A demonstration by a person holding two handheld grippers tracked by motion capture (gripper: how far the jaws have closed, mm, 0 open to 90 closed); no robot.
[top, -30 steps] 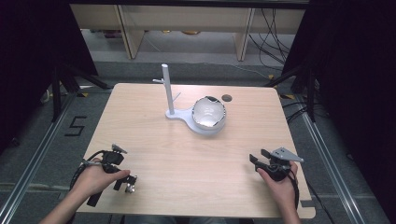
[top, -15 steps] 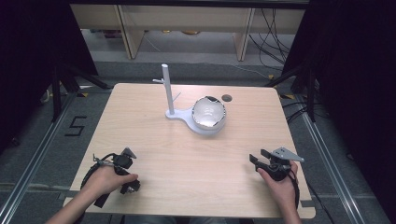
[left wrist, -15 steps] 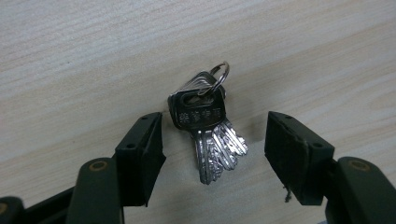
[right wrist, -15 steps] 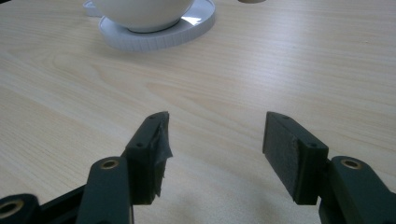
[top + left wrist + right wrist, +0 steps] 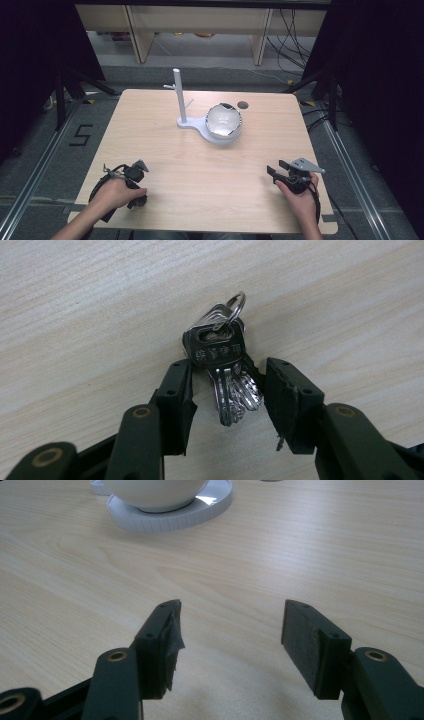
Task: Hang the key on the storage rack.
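Note:
A bunch of silver keys [image 5: 222,352] on a split ring lies flat on the wooden table [image 5: 200,170]. My left gripper [image 5: 230,372] straddles it, a black jaw on either side of the blades; the jaws have just been closing, and a narrow gap remains at the right pad [image 5: 280,390]. In the high view the left gripper [image 5: 137,197] sits under the person's left hand near the front left edge and covers the keys. My right gripper [image 5: 276,168] rests at the front right, open with nothing between its jaws [image 5: 230,612].
A white stand [image 5: 179,97] with an upright post rises at the table's middle back; its round base [image 5: 215,502] carries a white bowl [image 5: 223,121]. A small dark hole [image 5: 243,105] lies behind the bowl. Shelving stands beyond the far edge.
The left hand has shifted right and toward the front edge, bringing its gripper down over the keys, which lay beside it before. The right gripper has kept still.

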